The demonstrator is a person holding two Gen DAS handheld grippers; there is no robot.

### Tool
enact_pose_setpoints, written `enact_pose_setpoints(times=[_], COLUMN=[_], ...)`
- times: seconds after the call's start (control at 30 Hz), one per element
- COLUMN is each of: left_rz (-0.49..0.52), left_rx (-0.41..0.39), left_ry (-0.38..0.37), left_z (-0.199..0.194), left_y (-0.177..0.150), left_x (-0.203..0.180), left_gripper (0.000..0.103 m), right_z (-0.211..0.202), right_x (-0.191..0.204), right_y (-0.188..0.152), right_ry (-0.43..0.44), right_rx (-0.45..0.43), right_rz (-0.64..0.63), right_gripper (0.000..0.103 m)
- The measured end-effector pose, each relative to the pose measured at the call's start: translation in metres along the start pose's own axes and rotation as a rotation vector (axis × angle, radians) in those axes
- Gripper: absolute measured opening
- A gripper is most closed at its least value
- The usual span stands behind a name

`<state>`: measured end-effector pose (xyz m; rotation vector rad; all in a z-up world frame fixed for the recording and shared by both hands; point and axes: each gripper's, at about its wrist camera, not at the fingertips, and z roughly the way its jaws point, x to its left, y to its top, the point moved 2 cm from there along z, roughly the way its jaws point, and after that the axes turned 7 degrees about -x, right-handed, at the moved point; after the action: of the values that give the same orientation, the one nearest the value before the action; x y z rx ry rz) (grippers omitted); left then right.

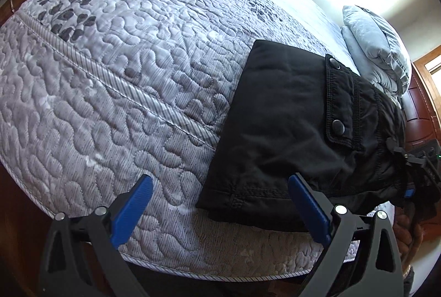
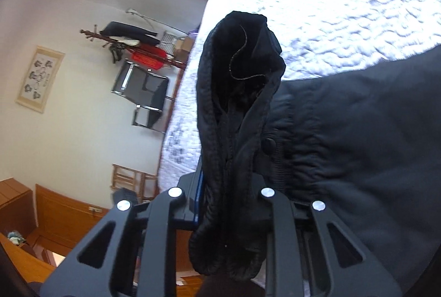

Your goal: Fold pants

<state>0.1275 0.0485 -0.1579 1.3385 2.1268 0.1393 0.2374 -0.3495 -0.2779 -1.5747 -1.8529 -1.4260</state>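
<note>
Pants, black, lie folded into a compact rectangle on the quilted grey bed, near its edge, w/ one end hanging just past the mattress side. Fabric looks smooth over most of the top layer; a stitched hem seam runs along the near edge. A pocket flap w/ two round snaps sits toward the right, and beyond it the cloth bunches into gathered, elastic-looking folds. That bunched end is lifted off the bed: in the right wrist view a thick wad of waistband fabric stands up between the fingers, a thin loose thread curling across it, while the rest of the garment spreads off to the right over the quilt. Right gripper is clamped on that wad, jaws pressed in close w/ cloth filling the gap and spilling down behind them; a sliver of blue pad shows on the left side. Left gripper is spread wide, blue fingers well apart, holding nothing. One finger hovers over bare quilt, the other is in front of the pants' near hem edge; can't tell if it touches. Pale blue pillows are stacked at the far end of the bed. A black chair and wall scroll show beyond the bed.
</note>
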Motion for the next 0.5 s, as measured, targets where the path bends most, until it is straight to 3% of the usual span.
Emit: enact_pose_setpoints(times=[0.23, 0.5], left_rz=[-0.024, 0.0], left_rx=[-0.021, -0.017], left_ry=[-0.005, -0.02], left_z=[-0.012, -0.015], left_y=[0.003, 0.0], left_x=[0.002, -0.011], left_gripper=[0.099, 0.099], right_z=[-0.032, -0.105], right_x=[0.035, 0.024], right_y=[0.014, 0.029], right_ry=[0.085, 0.089], right_rx=[-0.028, -0.108], right_rz=[-0.022, -0.007], right_gripper=[0.02, 0.02])
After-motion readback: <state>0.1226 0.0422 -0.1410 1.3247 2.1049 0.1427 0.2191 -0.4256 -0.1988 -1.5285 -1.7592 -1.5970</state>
